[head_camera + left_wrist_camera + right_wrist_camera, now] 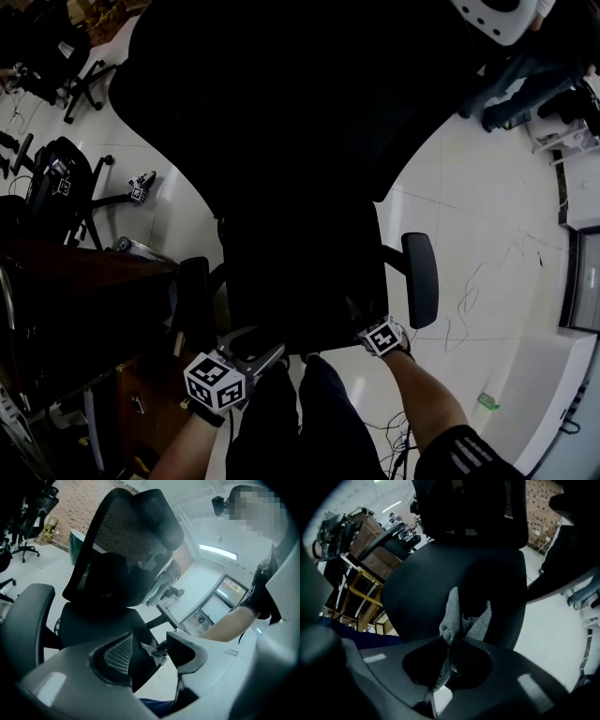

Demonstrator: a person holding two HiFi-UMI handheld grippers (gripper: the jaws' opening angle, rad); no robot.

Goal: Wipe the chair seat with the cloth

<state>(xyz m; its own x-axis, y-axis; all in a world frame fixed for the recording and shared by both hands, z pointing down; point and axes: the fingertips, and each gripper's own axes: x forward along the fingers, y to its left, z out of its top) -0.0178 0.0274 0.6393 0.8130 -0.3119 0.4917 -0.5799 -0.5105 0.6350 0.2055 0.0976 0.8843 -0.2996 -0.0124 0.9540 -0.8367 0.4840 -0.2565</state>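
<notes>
A black office chair stands before me, its seat (305, 272) dark below the tall backrest (281, 84). My right gripper (361, 323) is at the seat's near right edge, shut on a grey cloth (465, 619) that bunches out of its jaws and lies against the seat (440, 583). My left gripper (261, 359) hovers at the seat's near left edge, open with nothing between its fingers. In the left gripper view the cloth (153, 649) shows small beyond the gap, at the front edge of the seat (98, 620).
Armrests flank the seat, right (420, 277) and left (194, 300). A dark wooden desk (75, 300) stands close on the left. Other black chairs (56, 178) sit on the white floor beyond it. White cabinets (581, 272) and loose cables (469, 300) are at the right.
</notes>
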